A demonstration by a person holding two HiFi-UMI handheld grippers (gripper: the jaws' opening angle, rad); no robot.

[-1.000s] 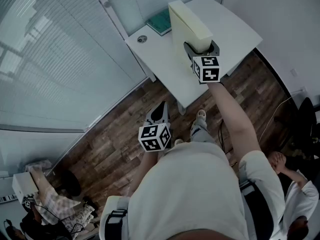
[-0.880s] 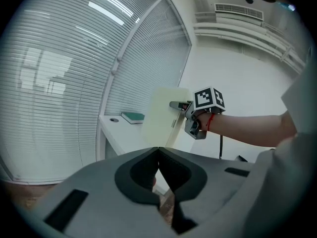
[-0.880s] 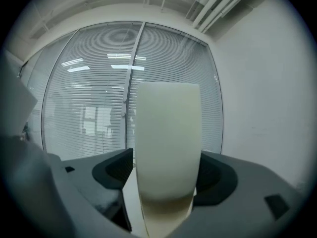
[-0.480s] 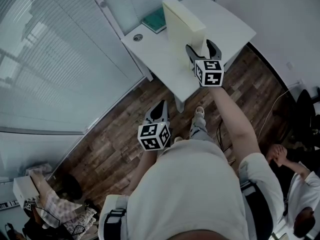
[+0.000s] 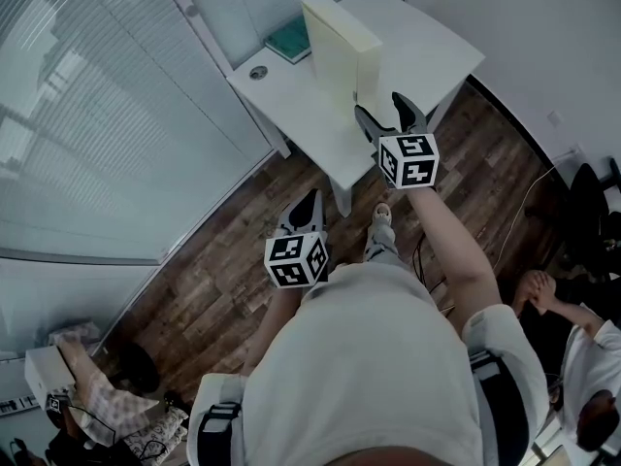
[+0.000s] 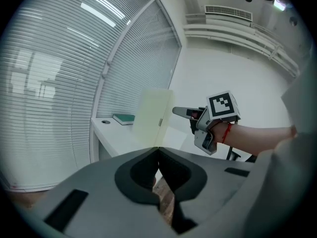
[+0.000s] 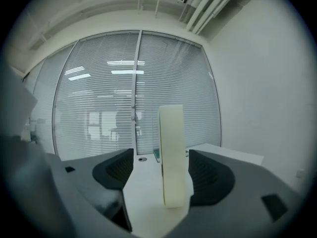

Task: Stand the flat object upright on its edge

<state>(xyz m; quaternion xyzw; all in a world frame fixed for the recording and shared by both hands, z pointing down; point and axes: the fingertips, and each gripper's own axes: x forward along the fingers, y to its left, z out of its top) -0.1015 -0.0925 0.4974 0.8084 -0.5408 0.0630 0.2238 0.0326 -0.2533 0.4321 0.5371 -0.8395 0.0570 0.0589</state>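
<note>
The flat object, a pale yellow slab (image 5: 340, 51), stands upright on its edge on the white table (image 5: 291, 95). My right gripper (image 5: 383, 115) hovers at the table's near edge, just short of the slab's near end, open and touching nothing. In the right gripper view the slab (image 7: 172, 152) rises straight ahead in line with the gap of the right gripper (image 7: 163, 177), clear of both pads. My left gripper (image 5: 309, 207) hangs low over the floor, shut and empty. The left gripper view shows the slab (image 6: 152, 117) beyond the left gripper (image 6: 158, 155), with the right gripper (image 6: 181, 111) beside the slab.
A green book (image 5: 288, 39) and a round cable hole (image 5: 257, 72) lie on the table's far left. A glass wall with blinds (image 5: 107, 115) runs along the left. Wooden floor (image 5: 223, 250) lies below. Another person (image 5: 582, 348) sits at the lower right.
My right gripper has drawn back from the slab's near end toward the table's edge, jaws still wide. The slab stays standing by itself. The left gripper has barely moved.
</note>
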